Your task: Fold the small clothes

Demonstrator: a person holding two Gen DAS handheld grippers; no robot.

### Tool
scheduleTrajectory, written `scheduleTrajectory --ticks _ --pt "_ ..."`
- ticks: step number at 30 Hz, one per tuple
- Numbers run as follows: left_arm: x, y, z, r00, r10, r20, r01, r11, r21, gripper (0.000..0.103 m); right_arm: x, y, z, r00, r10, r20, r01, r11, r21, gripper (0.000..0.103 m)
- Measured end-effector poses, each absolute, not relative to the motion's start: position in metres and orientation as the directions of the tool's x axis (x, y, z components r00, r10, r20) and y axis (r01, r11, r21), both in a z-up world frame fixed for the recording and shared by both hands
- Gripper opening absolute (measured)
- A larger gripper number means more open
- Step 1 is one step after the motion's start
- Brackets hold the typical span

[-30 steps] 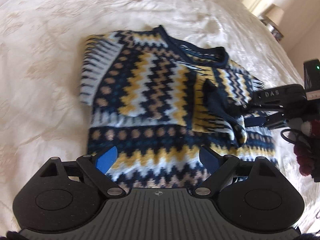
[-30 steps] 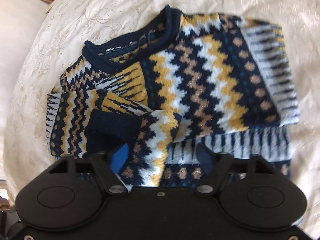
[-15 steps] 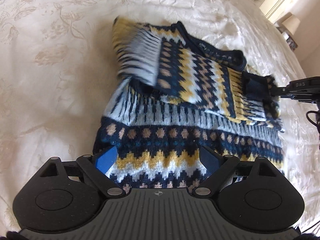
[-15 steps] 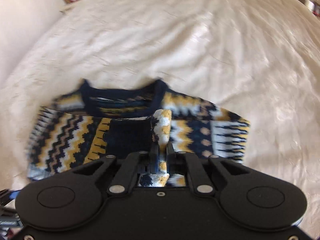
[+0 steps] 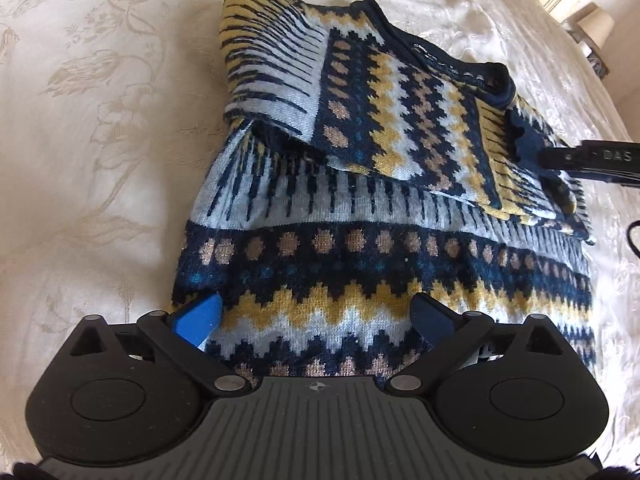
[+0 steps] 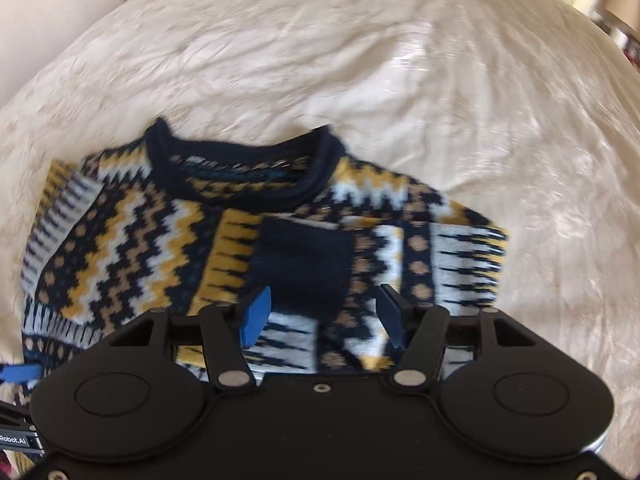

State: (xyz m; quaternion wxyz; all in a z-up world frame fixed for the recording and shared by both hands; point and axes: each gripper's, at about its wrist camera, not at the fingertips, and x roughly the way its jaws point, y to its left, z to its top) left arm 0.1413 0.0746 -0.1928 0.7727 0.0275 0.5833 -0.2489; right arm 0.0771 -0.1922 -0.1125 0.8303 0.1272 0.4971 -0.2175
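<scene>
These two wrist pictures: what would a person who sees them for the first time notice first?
The eye goes first to the patterned sweater, navy, yellow and white in zigzag bands, lying on the cream bedspread with both sleeves folded over its chest. Next come the open left gripper at the hem and the open right gripper over the navy cuff.

A home bedroom: cream embroidered bedspread (image 5: 100, 128) and a bedside lamp (image 5: 596, 26).
</scene>
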Motion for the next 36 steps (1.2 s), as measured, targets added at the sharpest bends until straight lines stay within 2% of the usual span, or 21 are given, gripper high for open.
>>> scheduleTrajectory --ticks 7,9,11,13,20,24,33,36 --pt "0.14 0.074 -0.193 0.195 -0.346 -0.918 0.435 0.869 -0.235 0.102 0.115 -0.168 -0.139 0.373 -0.249 -0.894 0.431 0.899 -0.071 0.068" --pt "0.14 0.073 -0.191 0.192 -0.343 -0.92 0.439 0.868 -0.231 0.102 0.12 -0.166 -0.146 0.353 -0.257 -0.9 0.406 0.908 -0.101 0.064" --pt "0.14 0.074 -0.186 0.197 -0.339 -0.92 0.436 0.871 -0.228 0.101 0.12 -0.168 -0.147 0.339 -0.268 -0.902 0.377 0.917 -0.13 0.025" --pt "0.139 0.077 -0.175 0.225 -0.344 -0.912 0.42 0.879 -0.228 0.101 0.112 -0.176 -0.136 0.367 -0.246 -0.897 0.395 0.914 -0.09 0.015" --pt "0.145 0.077 -0.132 0.324 -0.398 -0.858 0.421 0.873 -0.246 0.101 0.063 -0.216 -0.088 0.421 -0.338 -0.842 0.537 0.841 -0.069 0.015" --pt "0.162 0.057 -0.118 0.344 -0.45 -0.824 0.45 0.849 -0.276 0.101 0.041 -0.244 -0.077 0.409 -0.355 -0.841 0.608 0.793 -0.039 0.015" --pt "0.193 -0.011 -0.131 0.316 -0.524 -0.791 0.555 0.778 -0.294 0.101 0.022 -0.264 -0.081 0.388 -0.346 -0.854 0.654 0.756 -0.009 0.015" --pt "0.205 -0.01 -0.148 0.317 -0.469 -0.824 0.525 0.811 -0.259 0.099 0.023 -0.263 -0.081 0.393 -0.333 -0.857 0.65 0.76 0.002 0.015"
